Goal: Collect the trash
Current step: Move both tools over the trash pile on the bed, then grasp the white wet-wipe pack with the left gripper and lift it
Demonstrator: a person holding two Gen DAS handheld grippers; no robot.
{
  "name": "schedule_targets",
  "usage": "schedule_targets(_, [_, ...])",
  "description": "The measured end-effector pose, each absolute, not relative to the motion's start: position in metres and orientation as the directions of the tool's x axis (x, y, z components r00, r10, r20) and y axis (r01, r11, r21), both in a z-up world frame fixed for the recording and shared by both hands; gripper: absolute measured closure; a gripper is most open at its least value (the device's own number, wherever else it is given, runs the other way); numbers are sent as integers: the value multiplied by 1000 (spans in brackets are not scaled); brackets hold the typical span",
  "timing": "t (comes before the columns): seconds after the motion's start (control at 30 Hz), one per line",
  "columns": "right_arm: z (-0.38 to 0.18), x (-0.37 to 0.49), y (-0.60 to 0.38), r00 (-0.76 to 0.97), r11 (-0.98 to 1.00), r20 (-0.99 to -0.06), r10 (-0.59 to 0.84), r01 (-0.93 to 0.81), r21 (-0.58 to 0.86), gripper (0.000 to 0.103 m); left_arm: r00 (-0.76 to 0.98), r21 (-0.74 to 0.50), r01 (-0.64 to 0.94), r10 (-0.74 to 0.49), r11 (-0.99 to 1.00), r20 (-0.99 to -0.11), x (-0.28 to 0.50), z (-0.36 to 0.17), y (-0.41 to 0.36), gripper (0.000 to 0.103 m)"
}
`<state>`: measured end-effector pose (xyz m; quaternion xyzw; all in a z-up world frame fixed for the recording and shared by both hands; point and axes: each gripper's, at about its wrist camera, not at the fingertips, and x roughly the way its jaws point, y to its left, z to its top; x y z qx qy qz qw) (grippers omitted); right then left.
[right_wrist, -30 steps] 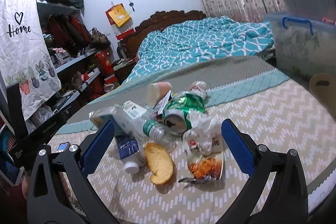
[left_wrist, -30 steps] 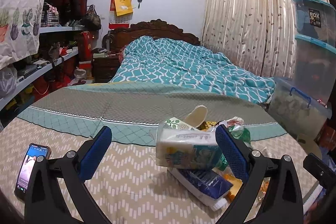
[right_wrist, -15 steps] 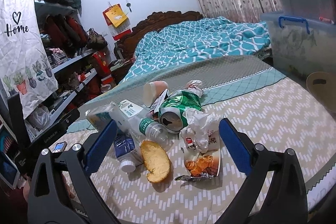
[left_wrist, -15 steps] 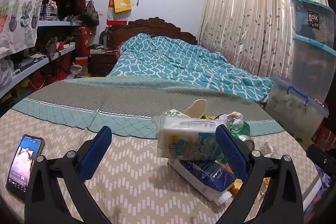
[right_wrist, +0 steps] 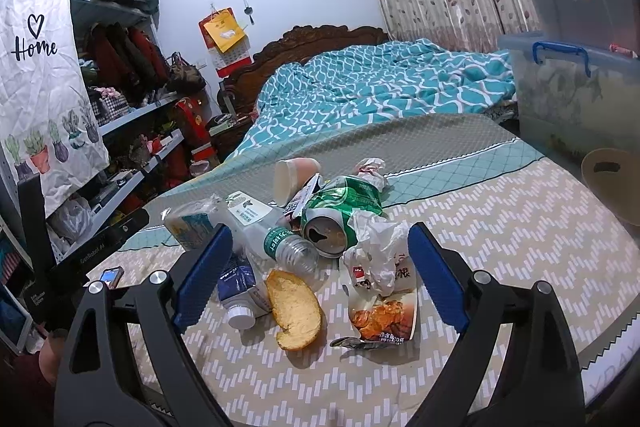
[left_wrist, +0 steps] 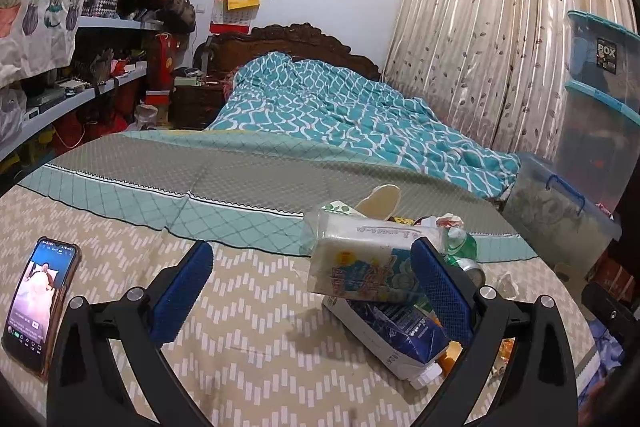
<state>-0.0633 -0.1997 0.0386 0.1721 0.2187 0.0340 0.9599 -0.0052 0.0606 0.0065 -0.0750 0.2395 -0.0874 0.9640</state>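
A heap of trash lies on the patterned tablecloth (right_wrist: 500, 227). In the right wrist view I see a crushed green can (right_wrist: 340, 215), a clear plastic bottle (right_wrist: 276, 239), a blue carton (right_wrist: 240, 287), a piece of bread (right_wrist: 294, 309), a snack wrapper (right_wrist: 382, 311), crumpled paper (right_wrist: 380, 243) and a paper cup (right_wrist: 294, 175). My right gripper (right_wrist: 318, 277) is open, its fingers either side of the heap. In the left wrist view a tissue pack (left_wrist: 360, 263) rests on the blue carton (left_wrist: 396, 335). My left gripper (left_wrist: 314, 291) is open and empty, left of them.
A phone (left_wrist: 38, 299) with a lit screen lies at the table's left. Clear storage boxes (left_wrist: 560, 211) stand to the right. A bed (left_wrist: 340, 111) with a teal cover lies behind the table, and cluttered shelves (left_wrist: 80, 87) line the left wall.
Both grippers have drifted a little closer to the trash heap. Both stay open and nothing has been picked up.
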Motion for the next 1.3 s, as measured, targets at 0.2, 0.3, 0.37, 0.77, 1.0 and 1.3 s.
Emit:
schedule_targets(0.2, [39,-63,-201,902,940,-411,134,14,340,14,867,-181,125,-196,976,-458,-4,5,63,9])
schedule_targets(0.3, [39,-62,-201,901,941,-413,130,19,338,14,865,-190,124,-199,974,-460,-3,4,65,9])
schedule_targets(0.37, [39,-62,-201,901,941,-414,128,21,337,14,864,-193,124,-202,973,-462,-4,3,67,9])
schedule_targets(0.77, [40,-61,-201,901,944,-413,130,16,331,14,855,-173,152,-218,973,-470,-5,-5,67,9])
schedule_targets(1.0, [36,-58,-199,888,948,-435,147,0,319,24,841,-199,135,-219,971,-496,-1,-11,75,9])
schedule_targets(1.3, [30,-14,-175,813,930,-486,322,-174,325,47,790,-235,189,-290,953,-540,5,-17,73,9])
